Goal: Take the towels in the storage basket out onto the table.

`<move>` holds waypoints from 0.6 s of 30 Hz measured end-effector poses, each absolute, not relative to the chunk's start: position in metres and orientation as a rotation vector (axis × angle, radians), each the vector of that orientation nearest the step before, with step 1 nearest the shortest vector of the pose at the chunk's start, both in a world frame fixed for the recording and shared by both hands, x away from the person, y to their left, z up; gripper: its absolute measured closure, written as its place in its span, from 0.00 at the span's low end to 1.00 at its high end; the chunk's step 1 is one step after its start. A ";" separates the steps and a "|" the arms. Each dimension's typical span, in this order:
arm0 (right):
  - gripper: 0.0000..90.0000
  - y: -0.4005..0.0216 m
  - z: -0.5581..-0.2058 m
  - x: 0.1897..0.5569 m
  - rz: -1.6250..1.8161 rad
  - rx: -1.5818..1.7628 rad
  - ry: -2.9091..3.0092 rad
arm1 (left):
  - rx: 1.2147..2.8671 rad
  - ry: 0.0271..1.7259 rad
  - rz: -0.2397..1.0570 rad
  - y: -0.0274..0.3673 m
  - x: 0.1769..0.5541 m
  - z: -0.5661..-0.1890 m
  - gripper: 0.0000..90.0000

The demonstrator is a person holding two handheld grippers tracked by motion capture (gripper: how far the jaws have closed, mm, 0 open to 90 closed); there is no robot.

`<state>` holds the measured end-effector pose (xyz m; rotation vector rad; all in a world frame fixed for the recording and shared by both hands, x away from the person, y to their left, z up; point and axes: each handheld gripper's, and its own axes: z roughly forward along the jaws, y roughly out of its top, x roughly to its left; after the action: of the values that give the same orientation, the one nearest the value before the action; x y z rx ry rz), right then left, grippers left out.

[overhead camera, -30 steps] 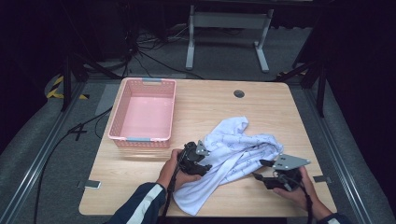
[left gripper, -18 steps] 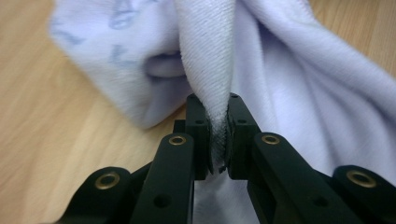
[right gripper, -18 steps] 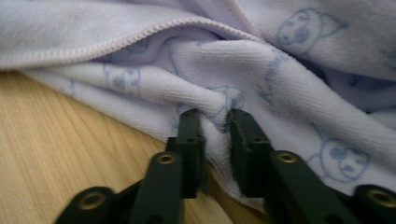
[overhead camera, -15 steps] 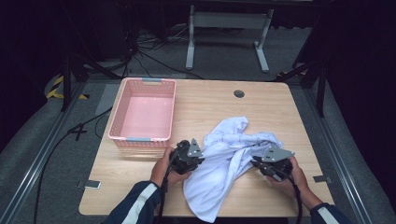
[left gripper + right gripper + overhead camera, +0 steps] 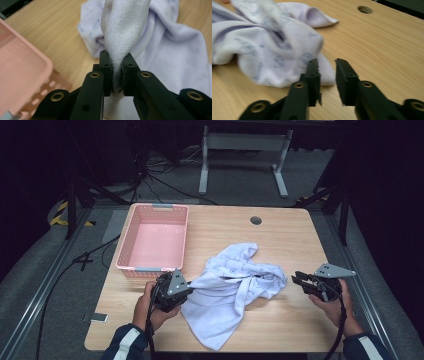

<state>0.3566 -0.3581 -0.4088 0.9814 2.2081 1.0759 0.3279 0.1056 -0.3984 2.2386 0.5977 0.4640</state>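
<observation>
- I'm working a crumpled pale lilac shirt (image 5: 235, 290), which is lying in a heap on the wooden surface (image 5: 280, 240), in the near half, closer to the near edge than the far one, with the pink basket (image 5: 155, 240) standing at the far-left part.
- My left gripper (image 5: 186, 291) is clamping a bunched fold of the shirt's left edge; in the left gripper view its jaws are pressing together on a thick ridge of knit cloth (image 5: 117, 50).
- My right gripper (image 5: 296, 280) is hovering just beside the shirt's right side; its jaws have just been opening, they are standing apart and no cloth is lying between them (image 5: 327, 82).
- I'm judging the shirt as light, soft and limp: it is going to sag and drag rather than hold a shape, and it is not fragile.
- The ribbed knit is looking grippy, so slipping seems unlikely if I'm taking a hem or seam rather than a loose single layer.
- For the right side I'm favouring the nearest folded edge, pinching low at the surface.
</observation>
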 end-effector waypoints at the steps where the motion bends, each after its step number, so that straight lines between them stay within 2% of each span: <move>1: 0.70 -0.353 -0.408 0.355 1.067 0.950 2.223 | 2.247 0.561 0.435 0.105 0.325 -0.402 0.90; 2: 0.64 -0.346 -0.408 0.355 1.059 0.930 2.223 | 2.266 0.500 0.406 0.103 0.321 -0.404 0.89; 4: 0.57 -0.335 -0.407 0.354 1.079 0.872 2.249 | 2.317 0.444 0.379 0.095 0.313 -0.410 0.87; 7: 0.44 -0.315 -0.401 0.360 1.087 0.784 2.266 | 2.359 0.438 0.334 0.083 0.307 -0.421 0.77; 9: 0.43 -0.298 -0.393 0.368 1.118 0.727 2.283 | 2.372 0.436 0.310 0.076 0.308 -0.428 0.74; 12: 0.39 -0.260 -0.382 0.390 1.098 0.676 2.367 | 2.389 0.471 0.285 0.070 0.310 -0.434 0.57; 13: 0.39 -0.260 -0.382 0.390 1.098 0.676 2.367 | 2.387 0.491 0.273 0.066 0.310 -0.438 0.57; 15: 0.37 -0.230 -0.383 0.406 1.036 0.644 2.438 | 2.360 0.526 0.243 0.062 0.311 -0.443 0.47; 18: 0.36 -0.193 -0.391 0.428 0.874 0.626 2.584 | 2.358 0.602 0.272 0.059 0.312 -0.450 0.33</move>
<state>0.4279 -0.1928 -0.3912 0.6256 2.5843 0.8743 0.3124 0.0593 -0.4504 2.3578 0.6024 0.2722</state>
